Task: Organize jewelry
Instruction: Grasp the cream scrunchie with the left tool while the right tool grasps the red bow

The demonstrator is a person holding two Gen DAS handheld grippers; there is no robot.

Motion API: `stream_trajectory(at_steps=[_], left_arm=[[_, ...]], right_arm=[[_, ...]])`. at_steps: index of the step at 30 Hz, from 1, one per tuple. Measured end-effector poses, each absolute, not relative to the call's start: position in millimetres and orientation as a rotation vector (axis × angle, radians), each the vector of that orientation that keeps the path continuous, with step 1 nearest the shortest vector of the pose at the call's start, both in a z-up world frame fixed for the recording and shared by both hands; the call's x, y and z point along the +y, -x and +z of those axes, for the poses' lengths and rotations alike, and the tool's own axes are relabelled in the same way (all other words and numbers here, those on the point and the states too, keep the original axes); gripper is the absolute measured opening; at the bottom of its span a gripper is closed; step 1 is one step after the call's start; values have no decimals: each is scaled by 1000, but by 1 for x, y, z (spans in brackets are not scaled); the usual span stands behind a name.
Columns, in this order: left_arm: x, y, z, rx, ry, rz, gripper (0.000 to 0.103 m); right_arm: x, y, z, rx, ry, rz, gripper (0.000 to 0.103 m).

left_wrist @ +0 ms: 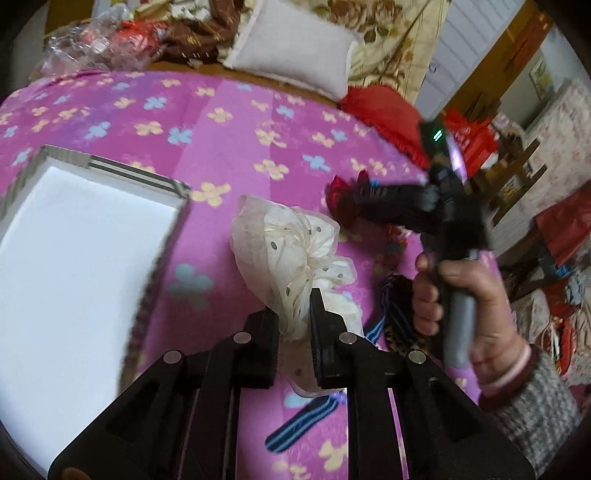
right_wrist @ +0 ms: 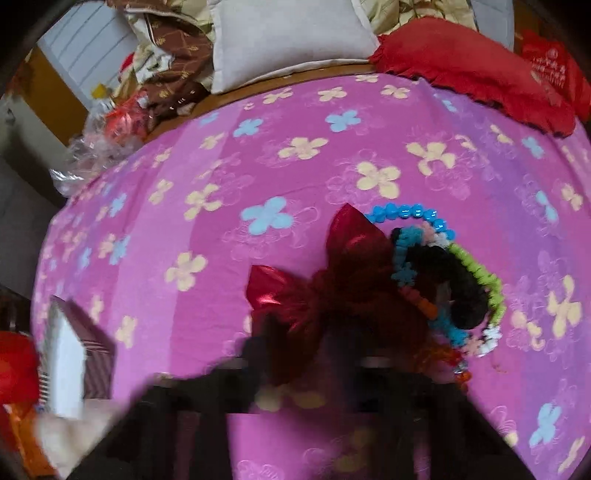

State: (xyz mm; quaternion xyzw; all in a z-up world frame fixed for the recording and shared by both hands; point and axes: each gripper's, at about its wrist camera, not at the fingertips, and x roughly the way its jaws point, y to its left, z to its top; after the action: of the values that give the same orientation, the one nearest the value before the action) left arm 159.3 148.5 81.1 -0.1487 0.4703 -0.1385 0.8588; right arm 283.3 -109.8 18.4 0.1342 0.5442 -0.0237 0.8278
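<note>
Pink floral bedspread [right_wrist: 229, 173], grey pillow [right_wrist: 288, 40]

- Home bedroom, lived-in.
- Bed [right_wrist: 221, 221] is the work surface: pink-purple fleece blanket [left_wrist: 229, 125] with yellow and blue flower print covers it.
- Far edge of bed: white pillow [left_wrist: 295, 48], red fringed cushion [right_wrist: 472, 70], floral quilt [left_wrist: 384, 33] bunched behind them.
- Far left corner of bed: crumpled clear plastic bags [left_wrist: 74, 48] and brown patterned cloth [right_wrist: 173, 74].
- Past the right edge of bed: wooden chair [left_wrist: 517, 177], red bags [left_wrist: 565, 229], more fabric clutter.
- White panelled door [left_wrist: 476, 48] in an ochre-yellow wall behind the bed.
</note>
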Motion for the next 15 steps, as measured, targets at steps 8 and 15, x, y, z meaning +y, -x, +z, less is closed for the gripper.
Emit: stream_trajectory(at_steps=[8,15], left_arm=[[206,-125,116,898,326,-209,13],[268,-124,114,895,331,-58,13]], right_arm=[[-87,-247,77,1069,-287,53,5],[-17,-220,120,1047,-253,236,5]])
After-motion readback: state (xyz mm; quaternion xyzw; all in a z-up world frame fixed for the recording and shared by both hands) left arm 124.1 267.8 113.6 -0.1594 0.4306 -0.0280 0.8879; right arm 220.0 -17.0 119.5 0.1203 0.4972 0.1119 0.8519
